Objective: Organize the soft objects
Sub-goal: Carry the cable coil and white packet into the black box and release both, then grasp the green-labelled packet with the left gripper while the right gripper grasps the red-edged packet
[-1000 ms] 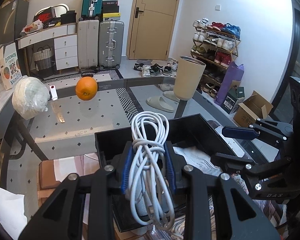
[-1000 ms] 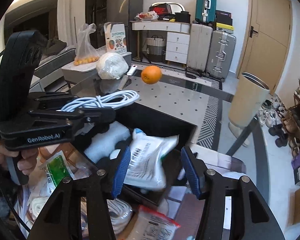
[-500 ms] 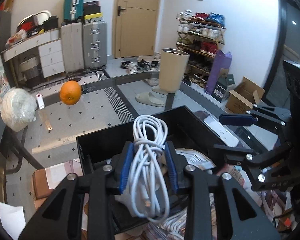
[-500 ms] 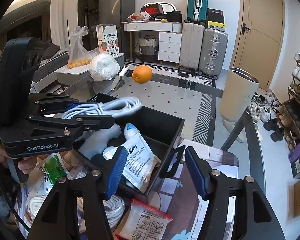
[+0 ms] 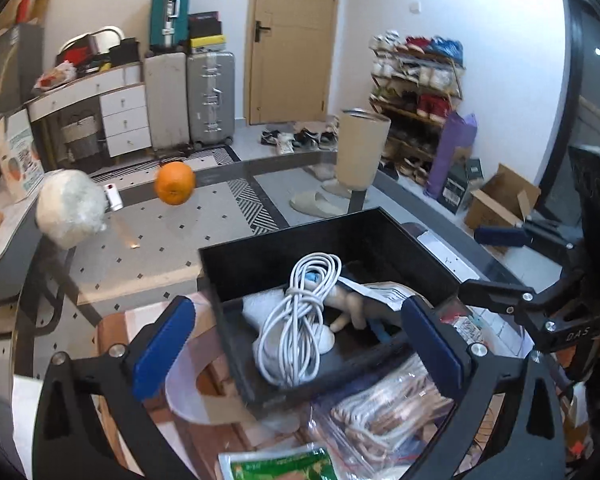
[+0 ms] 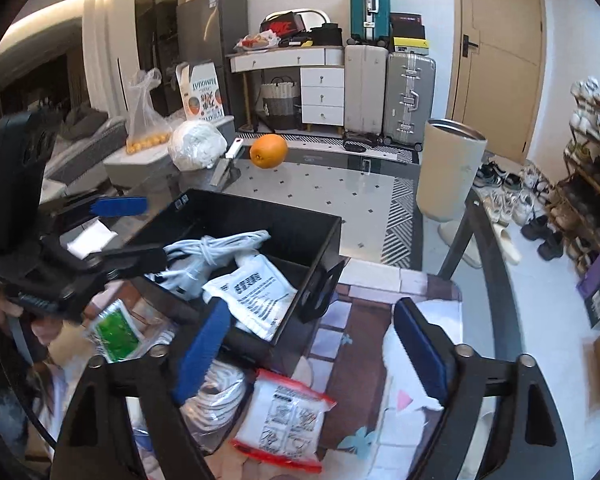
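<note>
White cable bundle [image 5: 296, 312] lies in the black bin [image 5: 300, 240], free between and ahead of the left gripper [image 5: 300, 344], whose jaws are opening wide and touching nothing. From the right wrist, the right gripper [image 6: 312, 344] is opening too, nothing clamped, a white packet [image 6: 256, 294] in the bin just ahead-left.

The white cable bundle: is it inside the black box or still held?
Inside: the white cable bundle lies in the black box, clear of the opening left gripper pads.
</note>
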A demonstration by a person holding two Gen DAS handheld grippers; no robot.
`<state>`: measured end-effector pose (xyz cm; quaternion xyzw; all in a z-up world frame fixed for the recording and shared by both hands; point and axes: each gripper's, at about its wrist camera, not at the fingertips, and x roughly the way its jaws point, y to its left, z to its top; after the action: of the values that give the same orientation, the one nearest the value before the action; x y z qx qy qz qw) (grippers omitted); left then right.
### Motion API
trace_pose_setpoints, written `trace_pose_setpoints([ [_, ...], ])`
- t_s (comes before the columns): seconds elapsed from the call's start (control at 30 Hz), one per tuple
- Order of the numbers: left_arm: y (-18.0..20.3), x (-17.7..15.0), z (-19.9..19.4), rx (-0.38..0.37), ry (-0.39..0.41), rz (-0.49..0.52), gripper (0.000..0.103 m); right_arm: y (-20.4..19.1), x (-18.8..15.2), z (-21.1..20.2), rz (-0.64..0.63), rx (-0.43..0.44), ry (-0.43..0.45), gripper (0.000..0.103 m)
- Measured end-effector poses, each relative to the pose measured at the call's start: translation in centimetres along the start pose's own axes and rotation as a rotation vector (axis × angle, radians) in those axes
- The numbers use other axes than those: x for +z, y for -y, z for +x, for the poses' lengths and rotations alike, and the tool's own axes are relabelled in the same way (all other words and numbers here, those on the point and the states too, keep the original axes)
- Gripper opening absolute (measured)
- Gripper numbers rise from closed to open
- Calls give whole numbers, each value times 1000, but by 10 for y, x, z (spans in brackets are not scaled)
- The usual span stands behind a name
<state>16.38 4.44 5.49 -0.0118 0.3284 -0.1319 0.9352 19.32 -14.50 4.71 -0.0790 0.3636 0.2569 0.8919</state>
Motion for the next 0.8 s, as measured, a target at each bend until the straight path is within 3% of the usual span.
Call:
trace_pose_setpoints([
  [0.2, -5, -25, -17, 82, -11, -58, 103, -1, -17, -10, 54, 26, -11, 102],
  [0.47, -9, -58, -36, 139, -19, -117, 103, -11, -44, -23, 32, -8, -38, 102],
  [0.8, -20, -87, -26, 179, -109, -136, 103, -7, -69, -16, 68, -26, -98, 102],
])
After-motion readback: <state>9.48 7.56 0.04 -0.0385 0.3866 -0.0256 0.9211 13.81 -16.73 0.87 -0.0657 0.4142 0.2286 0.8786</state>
